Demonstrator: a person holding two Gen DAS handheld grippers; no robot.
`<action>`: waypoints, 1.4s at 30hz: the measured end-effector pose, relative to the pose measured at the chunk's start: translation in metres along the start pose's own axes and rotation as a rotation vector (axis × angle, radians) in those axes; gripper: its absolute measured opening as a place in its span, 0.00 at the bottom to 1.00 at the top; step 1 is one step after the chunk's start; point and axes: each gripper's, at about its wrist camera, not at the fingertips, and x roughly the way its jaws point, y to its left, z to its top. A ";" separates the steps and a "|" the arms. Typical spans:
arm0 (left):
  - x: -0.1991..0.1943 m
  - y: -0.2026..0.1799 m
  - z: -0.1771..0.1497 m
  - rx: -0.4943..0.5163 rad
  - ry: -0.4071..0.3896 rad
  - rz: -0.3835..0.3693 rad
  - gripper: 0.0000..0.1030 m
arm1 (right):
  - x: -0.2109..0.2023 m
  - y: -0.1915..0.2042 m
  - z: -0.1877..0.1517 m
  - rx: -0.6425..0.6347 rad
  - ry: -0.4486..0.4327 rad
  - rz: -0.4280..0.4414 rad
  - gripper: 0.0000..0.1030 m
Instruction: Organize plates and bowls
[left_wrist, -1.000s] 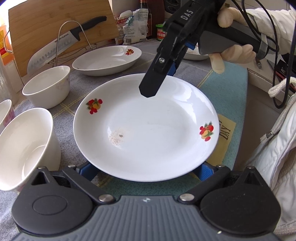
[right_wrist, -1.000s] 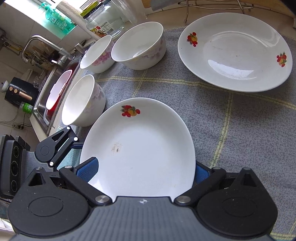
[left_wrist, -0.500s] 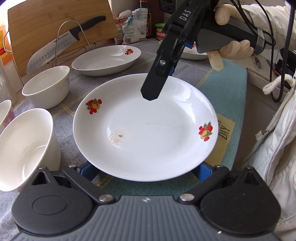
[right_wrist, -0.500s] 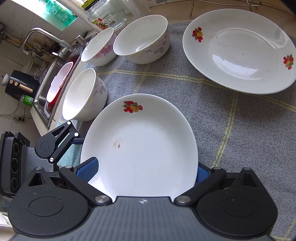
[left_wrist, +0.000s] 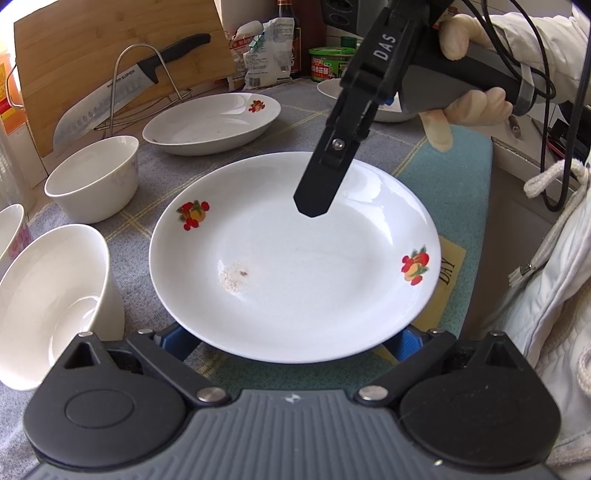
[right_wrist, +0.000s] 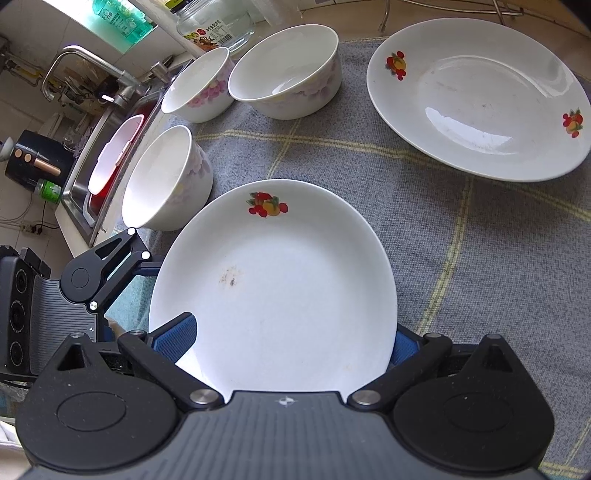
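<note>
Leftmost in my left camera is the near bowl (left_wrist: 48, 306), upright and just beside the plate (left_wrist: 295, 266), a thin strip of grey mat (left_wrist: 147, 173) showing between their rims. A second bowl (left_wrist: 92, 177) stands behind it, apart from both.

My left tongs (left_wrist: 290, 339) are spread wide. The two blue pads (left_wrist: 177, 339) sit low at either side of the plate's near rim, partly tucked beneath it; I cannot tell whether they touch the china. They pinch nothing.

The plate lies mid-mat with a brownish smear left of centre. Beyond it the far plate (left_wrist: 210, 122) rests well apart, in front of the knife (left_wrist: 110, 99) and its wire rack – open mat lies between the two plates.

From the right camera, my right tongs (right_wrist: 288, 339) are also spread wide, the plate's rim lying between the pads (right_wrist: 177, 332), the left pad overlapping the rim from above. From the left camera one black finger of the right tongs (left_wrist: 312, 206) hangs over the plate's far side – contact is unclear.

To the right the plate's rim reaches over the teal strip (left_wrist: 461, 177), near the counter edge
</note>
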 end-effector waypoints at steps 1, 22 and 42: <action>0.000 0.000 0.000 0.001 0.000 0.001 0.97 | -0.001 -0.001 -0.001 0.003 -0.003 0.005 1.00; 0.002 -0.017 0.035 0.061 -0.011 -0.022 0.97 | -0.043 -0.023 -0.016 0.002 -0.091 -0.002 1.00; 0.040 -0.064 0.111 0.121 -0.027 -0.073 0.97 | -0.116 -0.086 -0.042 0.044 -0.203 -0.051 1.00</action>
